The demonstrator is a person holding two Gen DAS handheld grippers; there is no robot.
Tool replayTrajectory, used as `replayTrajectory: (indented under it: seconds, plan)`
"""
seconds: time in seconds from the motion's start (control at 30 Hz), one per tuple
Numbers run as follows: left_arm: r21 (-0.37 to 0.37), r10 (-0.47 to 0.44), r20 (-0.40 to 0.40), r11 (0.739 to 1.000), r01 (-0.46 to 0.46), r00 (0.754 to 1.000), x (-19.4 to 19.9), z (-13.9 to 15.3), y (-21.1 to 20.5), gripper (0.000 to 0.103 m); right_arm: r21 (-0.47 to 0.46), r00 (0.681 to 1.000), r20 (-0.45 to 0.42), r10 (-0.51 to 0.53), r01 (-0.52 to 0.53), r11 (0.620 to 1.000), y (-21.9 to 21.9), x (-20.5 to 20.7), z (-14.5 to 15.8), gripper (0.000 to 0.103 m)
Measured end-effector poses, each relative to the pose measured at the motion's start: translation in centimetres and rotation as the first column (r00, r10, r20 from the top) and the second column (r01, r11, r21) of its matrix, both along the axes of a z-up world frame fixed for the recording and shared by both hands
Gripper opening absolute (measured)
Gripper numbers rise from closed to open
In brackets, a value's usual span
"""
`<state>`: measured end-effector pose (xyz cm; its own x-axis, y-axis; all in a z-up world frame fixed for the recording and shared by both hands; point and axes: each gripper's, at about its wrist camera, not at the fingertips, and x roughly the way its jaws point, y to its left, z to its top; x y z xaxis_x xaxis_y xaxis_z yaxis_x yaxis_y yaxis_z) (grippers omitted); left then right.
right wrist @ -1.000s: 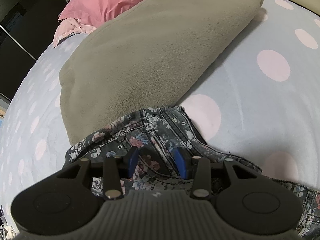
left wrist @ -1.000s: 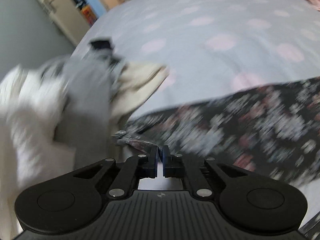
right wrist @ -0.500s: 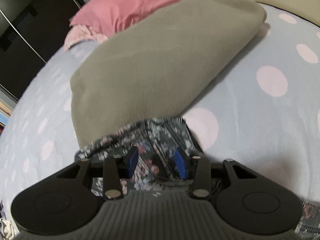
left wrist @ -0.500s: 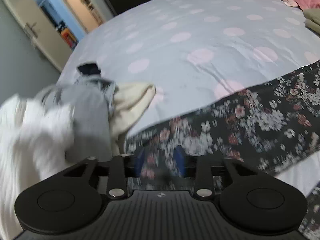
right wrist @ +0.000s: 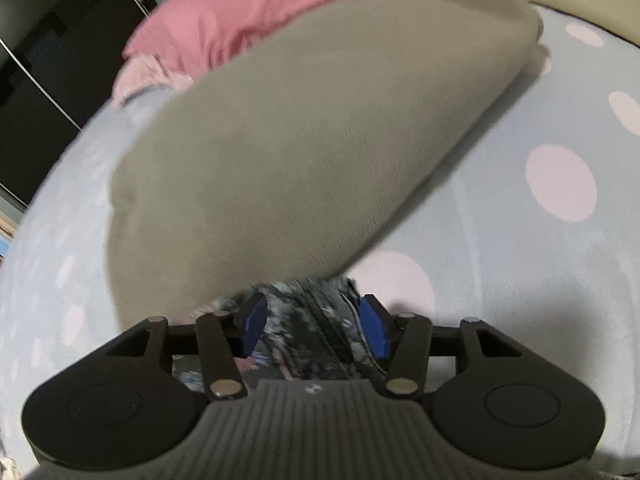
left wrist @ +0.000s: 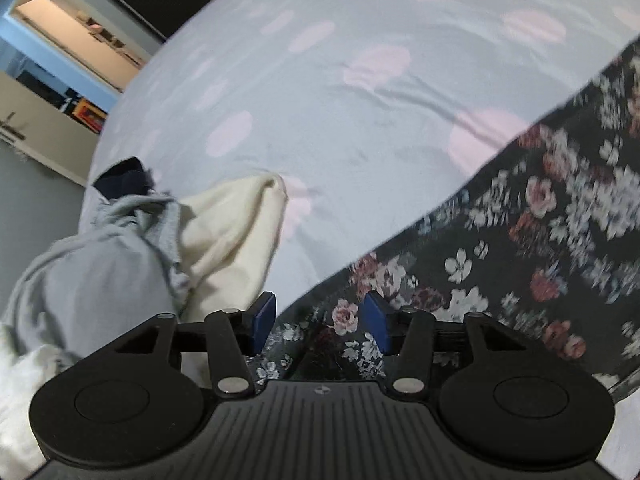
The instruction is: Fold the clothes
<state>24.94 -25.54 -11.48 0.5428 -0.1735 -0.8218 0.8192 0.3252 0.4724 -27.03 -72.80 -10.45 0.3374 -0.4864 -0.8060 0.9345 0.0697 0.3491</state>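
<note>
A dark floral garment [left wrist: 536,216] lies spread on the blue bedsheet with pink dots [left wrist: 360,92]. In the left wrist view its near end passes under my left gripper [left wrist: 320,320], whose jaws are opening. The blue pads [left wrist: 265,316] stand clear of the cloth. In the right wrist view the other end of the floral garment [right wrist: 312,320] bunches between the blue pads [right wrist: 372,324] of my right gripper [right wrist: 313,322]. Those jaws are opening too, and the pads do not press on the fabric.
A heap of grey [left wrist: 100,264], cream [left wrist: 236,232] and white clothes sits left of the left gripper, near the bed's edge. A large olive-grey cushion [right wrist: 304,152] lies just beyond the right gripper, with a pink pillow [right wrist: 240,28] behind it.
The left gripper went from shut to wide apart and moved over the floral garment's end. The right jaws widened a little, and that camera drew closer to the cushion.
</note>
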Motion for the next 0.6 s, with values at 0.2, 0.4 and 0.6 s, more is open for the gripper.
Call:
replayTrajectory:
  seconds: [0.2, 0.4, 0.6]
  plan:
    - [-0.002, 0.01, 0.006, 1.0, -0.01, 1.0, 1.0, -1.5, 0.5, 0.068, 0.025, 1.0, -0.009, -0.01, 0.01, 1.0, -1.0, 0.5, -2.7, 0.068]
    - [-0.041, 0.029, -0.04, 0.999, -0.03, 0.999, 2.1, -1.3, 1.2, 0.072, 0.003, 1.0, -0.021, 0.006, -0.006, 1.0, -0.9, 1.1, -2.5, 0.047]
    - [-0.063, 0.024, -0.054, 0.998, -0.028, 0.998, -0.5, -1.8, 0.5, 0.0, -0.083, 0.994, -0.105, 0.019, -0.027, 0.996, 0.2, 1.7, 0.0, 0.018]
